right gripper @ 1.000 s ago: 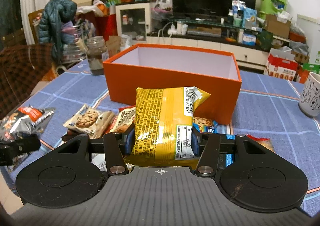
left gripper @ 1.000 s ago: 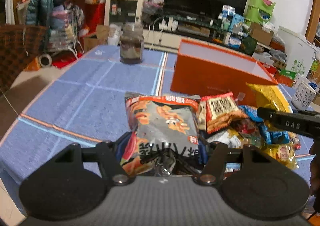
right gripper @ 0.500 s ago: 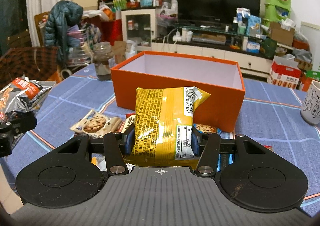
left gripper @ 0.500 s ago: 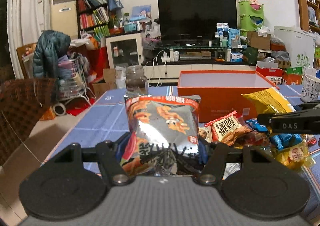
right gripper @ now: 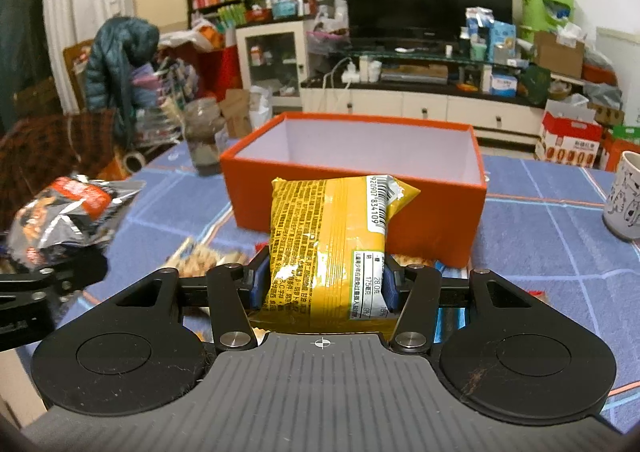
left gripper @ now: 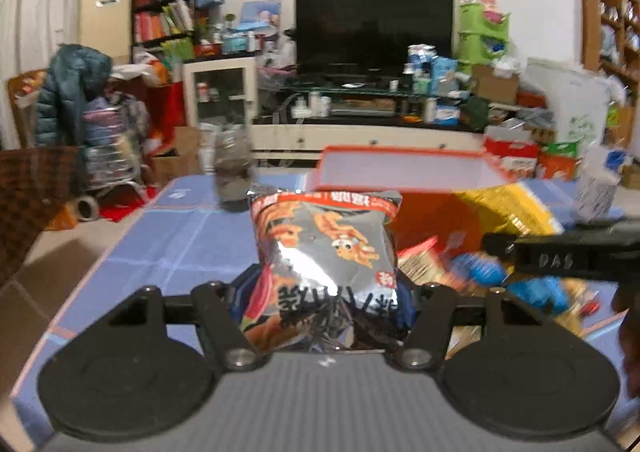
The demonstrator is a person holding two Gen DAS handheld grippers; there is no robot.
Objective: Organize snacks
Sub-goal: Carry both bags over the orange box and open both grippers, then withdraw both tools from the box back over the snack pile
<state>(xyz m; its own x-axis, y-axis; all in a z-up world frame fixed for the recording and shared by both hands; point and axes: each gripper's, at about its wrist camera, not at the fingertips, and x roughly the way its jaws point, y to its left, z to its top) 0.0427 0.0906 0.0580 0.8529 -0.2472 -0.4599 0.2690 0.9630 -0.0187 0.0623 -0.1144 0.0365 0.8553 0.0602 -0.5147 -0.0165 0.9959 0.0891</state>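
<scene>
a silver and red snack bag (left gripper: 326, 252) is clamped between the 2 fingers of the left gripper (left gripper: 324, 294), its lower part crumpled where the pads press in from both sides. the bag is held upright, clear of the blue checked tablecloth (left gripper: 192, 236), with its sealed red top edge uppermost. in the right wrist view the same bag (right gripper: 68, 211) is seen at the far left, above the cloth, with the left gripper's black frame under it.

a yellow snack packet (right gripper: 332, 248) is pinched by the right gripper (right gripper: 322, 284), the blue pads closed against its 2 sides at a narrow setting. the packet stands upright with its barcode label at the upper right corner, and it is seen in front of the near wall of the orange box (right gripper: 440, 211). the box is open at the top, and its pale inner walls are seen; nothing can be made out in the part of its inside that is in view. whether the packet touches the box cannot be told.

more snack packs (left gripper: 460, 264) are heaped on the cloth to the right of the silver bag, blurred in the left wrist view. a cookie pack (right gripper: 200, 256) is partly hidden behind the right gripper's frame. a glass jar (right gripper: 204, 139) is set on the cloth left of the box, and a patterned mug (right gripper: 624, 199) is placed at the right edge.
</scene>
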